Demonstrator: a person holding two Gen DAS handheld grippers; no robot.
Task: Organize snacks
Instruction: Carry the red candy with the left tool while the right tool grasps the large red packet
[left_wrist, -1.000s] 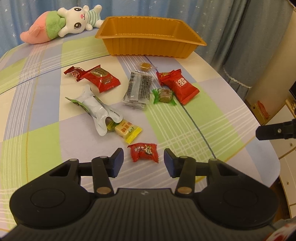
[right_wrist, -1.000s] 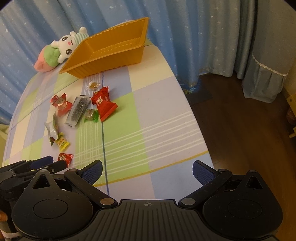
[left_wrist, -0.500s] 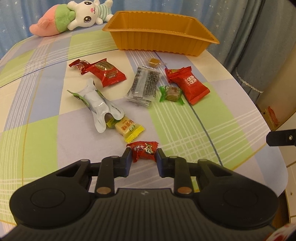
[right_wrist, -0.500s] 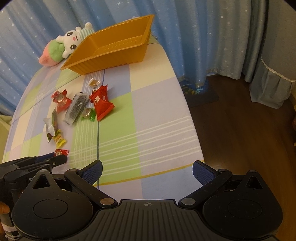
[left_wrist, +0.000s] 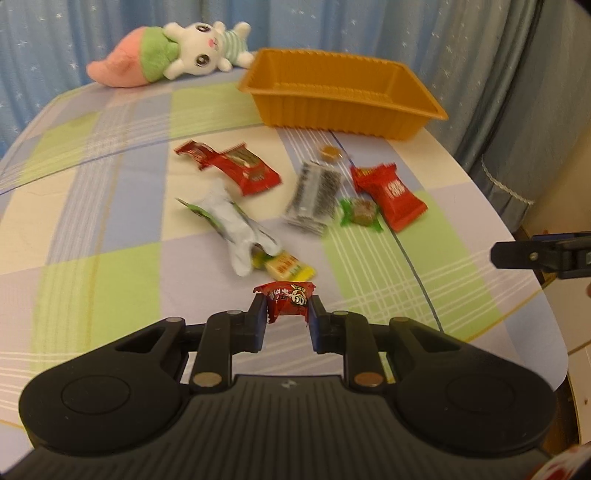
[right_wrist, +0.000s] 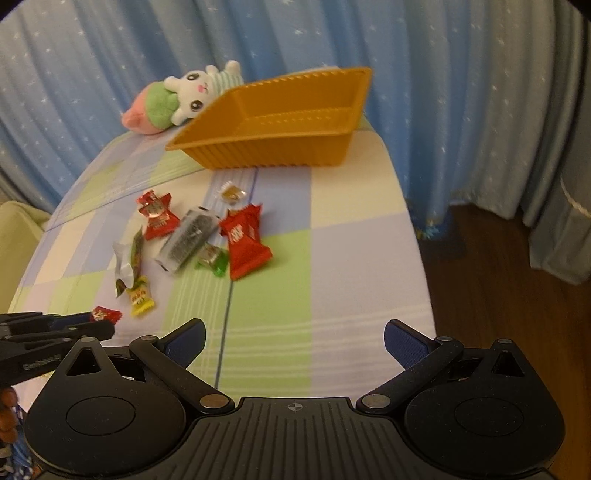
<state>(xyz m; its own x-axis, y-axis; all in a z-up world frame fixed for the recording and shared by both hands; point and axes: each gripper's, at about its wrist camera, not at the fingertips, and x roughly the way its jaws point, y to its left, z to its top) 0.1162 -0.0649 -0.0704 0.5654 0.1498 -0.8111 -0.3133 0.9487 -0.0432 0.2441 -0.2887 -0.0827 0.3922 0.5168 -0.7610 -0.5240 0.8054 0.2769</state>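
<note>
The left gripper (left_wrist: 286, 319) is squeezing a small red candy (left_wrist: 286, 302) between its fingers, the right gripper (right_wrist: 294, 339) is hanging wide open with nothing in it, and the orange tray (left_wrist: 354, 118) far ahead is sitting empty.

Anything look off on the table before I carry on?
Yes: the white wrapper beside the yellow candy looks torn open and crumpled, unlike the sealed snacks. A plush toy lies behind the orange tray, which is empty. Nothing spilled.
</note>
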